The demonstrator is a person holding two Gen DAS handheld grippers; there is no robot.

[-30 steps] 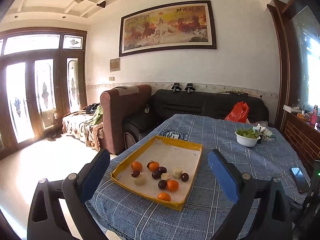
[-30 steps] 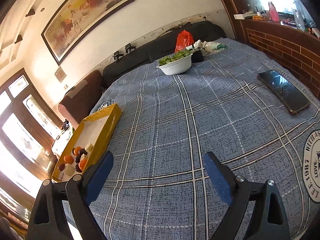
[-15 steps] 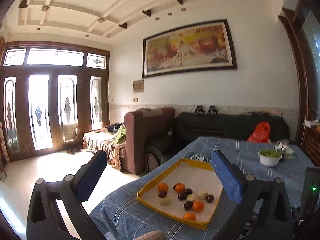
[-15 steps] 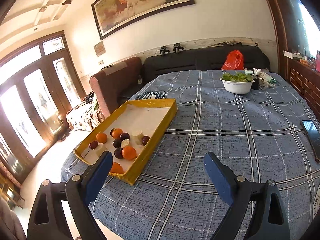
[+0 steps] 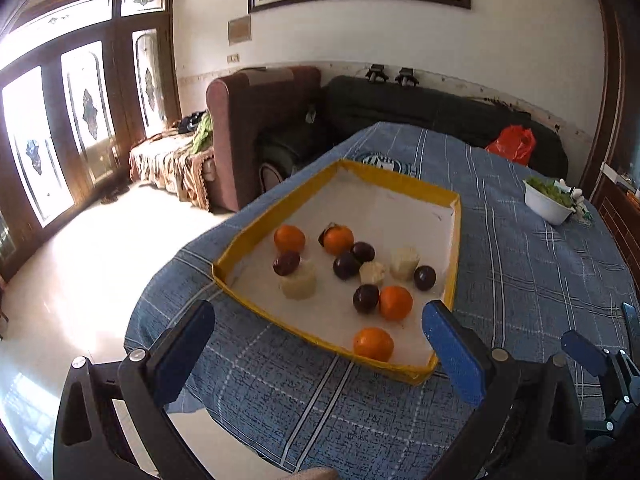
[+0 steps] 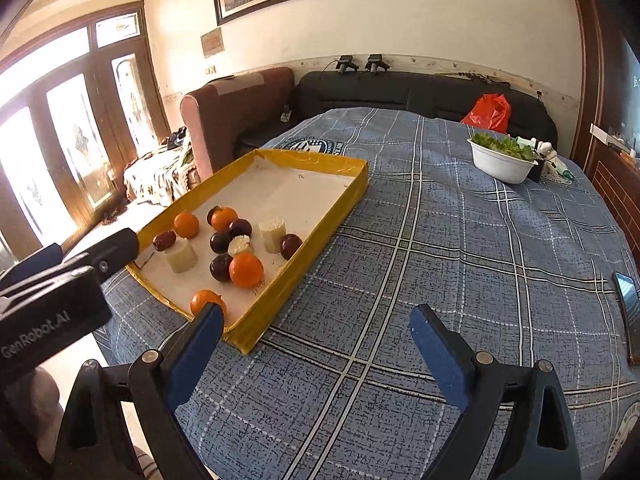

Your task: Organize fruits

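A yellow-rimmed tray (image 5: 453, 236) (image 6: 352, 188) with a white floor lies on the blue checked tablecloth (image 6: 440, 264). Inside it are several oranges, such as one near the front rim (image 5: 373, 344) (image 6: 205, 301), several dark plums (image 5: 365, 298) (image 6: 221, 267) and pale white cut pieces (image 5: 298, 284) (image 6: 181, 255). My left gripper (image 5: 318, 336) hovers open just short of the tray's near edge, nothing between its blue pads. My right gripper (image 6: 316, 332) is open over the cloth, right of the tray's near corner. The left gripper's body (image 6: 52, 292) shows at the left edge of the right wrist view.
A white bowl of greens (image 5: 547, 200) (image 6: 502, 160) stands at the table's far right. A phone (image 6: 628, 312) lies near the right edge. Sofas (image 6: 400, 92), a red bag (image 6: 489, 112) and glass doors (image 5: 60, 128) lie beyond the table; the floor drops off to the left.
Both cameras have tilted down and moved closer to the tray. The tray now sits larger and more central in the left wrist view. Both grippers have stayed open.
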